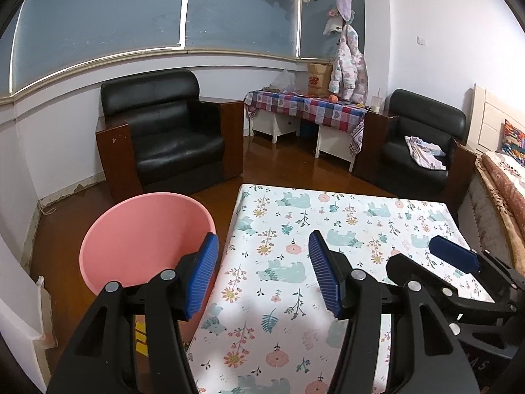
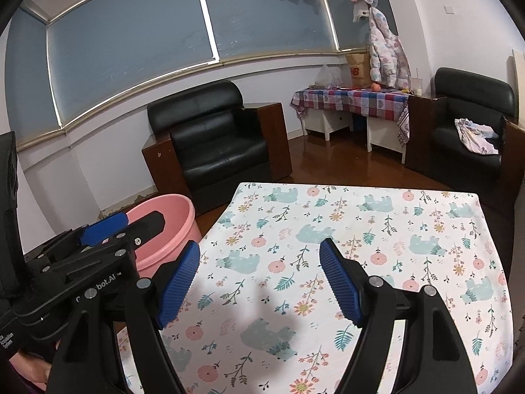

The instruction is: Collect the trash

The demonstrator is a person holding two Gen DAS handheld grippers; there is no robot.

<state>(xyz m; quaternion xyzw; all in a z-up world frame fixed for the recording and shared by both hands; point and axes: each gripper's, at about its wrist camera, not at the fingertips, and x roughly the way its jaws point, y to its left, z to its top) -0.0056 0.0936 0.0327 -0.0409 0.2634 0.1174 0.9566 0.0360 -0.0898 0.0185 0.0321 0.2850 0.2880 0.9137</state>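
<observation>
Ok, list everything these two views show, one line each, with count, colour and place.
table: one, floral bear-print cloth, centre foreground.
tub: one, pink, on the floor left of the table.
armchairs: two, black with brown wooden sides, along the far wall.
side table: one, checked red-blue cloth, between the armchairs.
paper bag: one, brown, on the side table.
puffer jacket: one, pale patterned, hanging above the side table.
crumpled cloth: one, pale, on the right armchair.
left gripper: black with blue pads, jaws open.
right gripper: same, jaws open.

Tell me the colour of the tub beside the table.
Pink tub, clearest in the left wrist view.
</observation>
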